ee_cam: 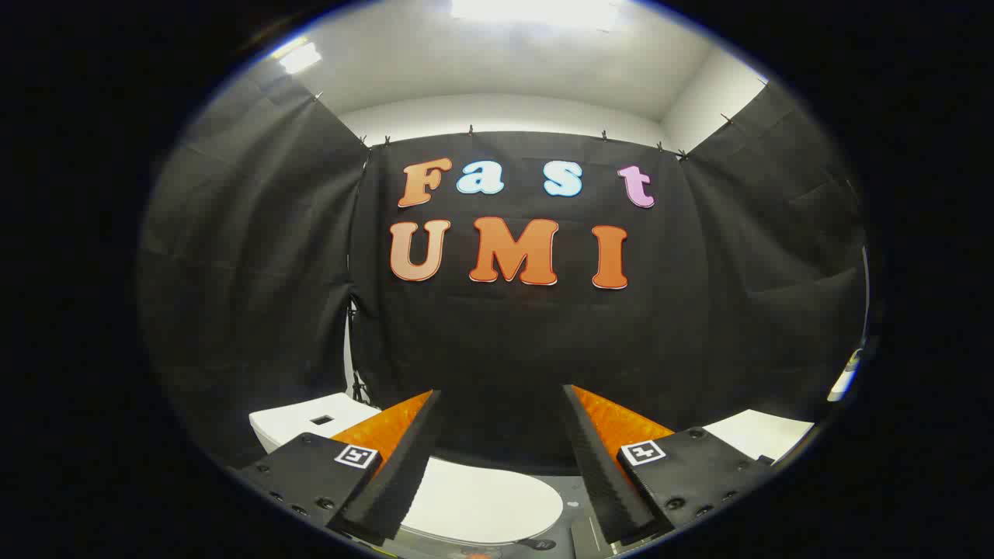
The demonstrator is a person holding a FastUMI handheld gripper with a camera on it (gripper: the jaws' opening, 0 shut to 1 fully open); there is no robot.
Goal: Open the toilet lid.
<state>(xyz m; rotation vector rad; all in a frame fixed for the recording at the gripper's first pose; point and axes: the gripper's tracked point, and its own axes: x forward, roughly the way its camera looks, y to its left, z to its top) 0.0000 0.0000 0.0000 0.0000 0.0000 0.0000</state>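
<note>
A white toilet stands low beneath my gripper (503,397). Its lid (485,506) lies flat and closed, showing between and below the two fingers. The white tank (299,421) sits to the left, behind the left finger (404,458). My gripper is held well above the lid, with the fingers spread wide and nothing between them. The right finger (602,458) points toward the black cloth wall beyond.
Black cloth walls close in the booth at the back and on both sides. A white surface (757,431) shows past the right finger. A stand leg (356,380) stands in the back left corner. The floor below is grey.
</note>
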